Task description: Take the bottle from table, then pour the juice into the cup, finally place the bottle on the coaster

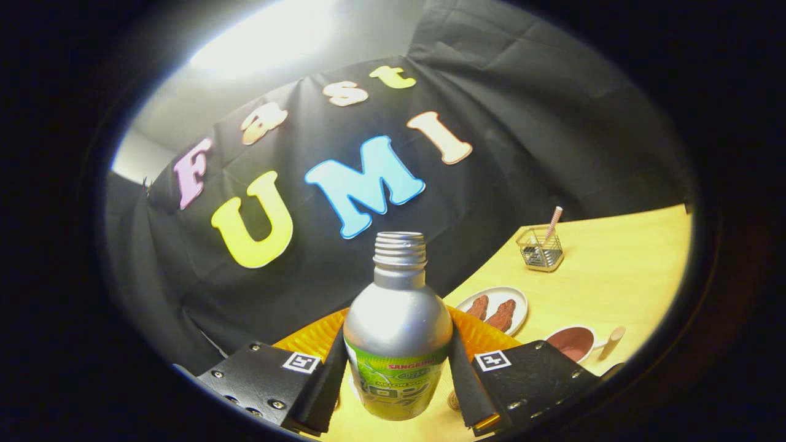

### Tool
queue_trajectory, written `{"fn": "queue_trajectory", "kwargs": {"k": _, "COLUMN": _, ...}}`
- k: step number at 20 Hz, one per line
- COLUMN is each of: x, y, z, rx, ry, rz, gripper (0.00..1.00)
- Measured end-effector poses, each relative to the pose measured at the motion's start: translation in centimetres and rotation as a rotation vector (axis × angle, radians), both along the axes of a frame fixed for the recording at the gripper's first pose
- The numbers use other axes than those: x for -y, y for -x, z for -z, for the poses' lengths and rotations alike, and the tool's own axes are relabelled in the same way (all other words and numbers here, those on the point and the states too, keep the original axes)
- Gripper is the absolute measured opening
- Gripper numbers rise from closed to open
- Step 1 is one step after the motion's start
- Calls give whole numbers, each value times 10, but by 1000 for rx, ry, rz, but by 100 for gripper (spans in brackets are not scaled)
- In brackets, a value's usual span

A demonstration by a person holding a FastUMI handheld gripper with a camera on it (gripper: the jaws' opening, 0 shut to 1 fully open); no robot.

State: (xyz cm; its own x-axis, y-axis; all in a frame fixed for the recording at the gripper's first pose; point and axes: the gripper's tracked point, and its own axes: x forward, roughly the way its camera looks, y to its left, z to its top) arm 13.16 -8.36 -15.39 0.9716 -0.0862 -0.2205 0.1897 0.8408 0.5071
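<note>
The gripper [398, 374] clamps the uncapped juice bottle [398, 331] between both fingers, apparently lifted above the tabletop [614, 288]. Take step done; next, carry to a cup, possibly the mug [571, 342], and tilt.

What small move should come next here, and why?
Probably carry the bottle toward the cup, then tip it. The gripper is shut on the bottle, both fingers pressing its sides; it stands upright, uncapped, in front of an orange dish. Which vessel is the cup, I cannot tell.
</note>
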Motion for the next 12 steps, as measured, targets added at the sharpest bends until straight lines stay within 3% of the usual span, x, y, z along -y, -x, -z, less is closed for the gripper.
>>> {"fn": "queue_trajectory", "kwargs": {"k": 5, "x": -16, "y": -5, "z": 2, "rx": -37, "ry": 249, "rz": -42, "gripper": 77}}
{"fn": "queue_trajectory", "kwargs": {"k": 12, "x": -28, "y": -11, "z": 18, "rx": -64, "ry": 472, "rz": -88, "gripper": 77}}
